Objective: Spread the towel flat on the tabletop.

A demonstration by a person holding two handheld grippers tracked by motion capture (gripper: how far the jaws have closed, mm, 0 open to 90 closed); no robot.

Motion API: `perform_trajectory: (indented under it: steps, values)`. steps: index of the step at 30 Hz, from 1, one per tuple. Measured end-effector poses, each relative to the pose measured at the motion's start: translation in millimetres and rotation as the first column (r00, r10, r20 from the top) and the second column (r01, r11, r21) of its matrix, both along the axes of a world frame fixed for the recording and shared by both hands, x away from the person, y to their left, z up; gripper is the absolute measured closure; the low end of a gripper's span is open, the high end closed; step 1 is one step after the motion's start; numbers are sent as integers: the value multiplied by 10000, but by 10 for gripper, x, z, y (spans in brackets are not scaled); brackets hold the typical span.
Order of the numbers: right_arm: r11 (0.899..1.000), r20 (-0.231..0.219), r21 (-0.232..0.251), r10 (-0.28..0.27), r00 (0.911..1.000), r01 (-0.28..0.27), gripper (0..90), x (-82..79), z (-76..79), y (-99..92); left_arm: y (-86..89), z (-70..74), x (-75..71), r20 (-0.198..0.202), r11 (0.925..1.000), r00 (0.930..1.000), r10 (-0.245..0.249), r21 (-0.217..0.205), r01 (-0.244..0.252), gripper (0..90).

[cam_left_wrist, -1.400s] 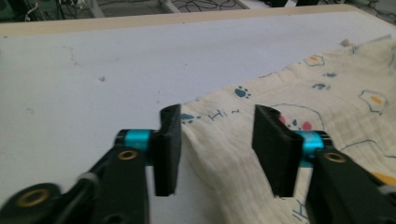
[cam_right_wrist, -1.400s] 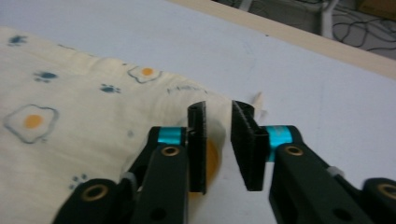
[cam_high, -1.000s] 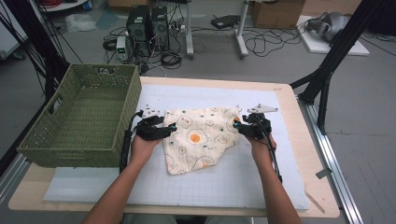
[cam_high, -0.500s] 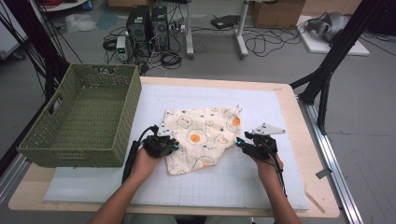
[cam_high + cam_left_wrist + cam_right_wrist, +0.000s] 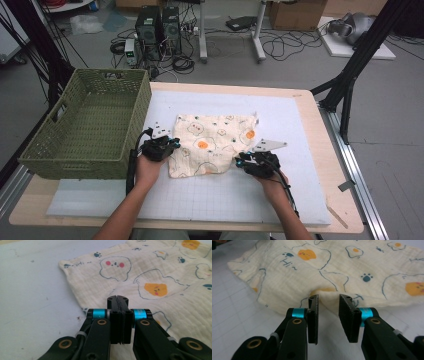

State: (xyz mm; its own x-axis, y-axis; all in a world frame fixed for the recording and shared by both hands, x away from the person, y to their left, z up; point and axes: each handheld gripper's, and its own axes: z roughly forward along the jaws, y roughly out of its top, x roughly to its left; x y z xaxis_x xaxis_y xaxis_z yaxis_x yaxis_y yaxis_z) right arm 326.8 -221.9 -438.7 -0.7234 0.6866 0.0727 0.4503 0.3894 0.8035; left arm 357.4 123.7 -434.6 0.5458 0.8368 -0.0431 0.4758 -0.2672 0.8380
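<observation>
As the cloth point(image 5: 212, 145) lies rumpled on the white mat point(image 5: 215, 195) of the surface, right of the basket point(image 5: 87, 127), the high view shows the left gripper point(image 5: 167, 147) at its near left corner and the right gripper point(image 5: 245, 161) at its near right edge; the green wicker basket appears to hold nothing, though its near wall hides part of the floor. Left gripper view: the left gripper point(image 5: 117, 298) has its jaws pressed together, apparently pinching the cloth point(image 5: 150, 272) at its near hem, though the fabric between the pads is hard to make out. Right gripper view: the right gripper point(image 5: 328, 301) has been closing, its jaws parted with a raised fold of the cloth point(image 5: 352, 267) just ahead of them, not yet pinched; judged best practice is to push in until the fold sits fully between the pads, close firmly, then lift both corners together, keeping the edge taut.
</observation>
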Motion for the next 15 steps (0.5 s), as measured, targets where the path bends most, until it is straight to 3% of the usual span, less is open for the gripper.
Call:
perform_trajectory:
  steps: [4, 6, 9, 10, 12, 13, 15]
  values:
    - [9989, -83, -27, -458, 9989, 458, 591, 131, -47, 194, -5, -20, 8, -114, 9999, 9999, 11, 139, -9, 886]
    - [9980, -120, -323, -543, 9985, 539, 575, 179, -69, 303, -4, -18, 6, -84, 9999, 10000, 18, 102, -17, 886]
    - [9910, 264, -1223, -522, 9983, 550, 585, 211, -109, 457, 6, -19, 8, -121, 9999, 9999, 4, 100, -3, 885]
    - [9893, 382, -1358, -478, 9981, 526, 616, 215, -107, 476, 7, -22, 8, -127, 9999, 9999, 13, 103, -12, 886]
    - [9862, 550, -1641, -138, 9984, 227, 800, 205, -101, 496, 15, -27, 10, -132, 9999, 9999, 45, 154, -43, 885]
    - [9801, 761, -1982, 34, 9971, 118, 837, 194, -93, 504, 23, -27, 10, -152, 9998, 9999, 63, 171, -60, 885]
    - [9849, 462, -1730, 115, 9989, -33, 846, 207, -79, 451, 50, -18, 8, -116, 9999, 9999, 118, 116, -116, 885]
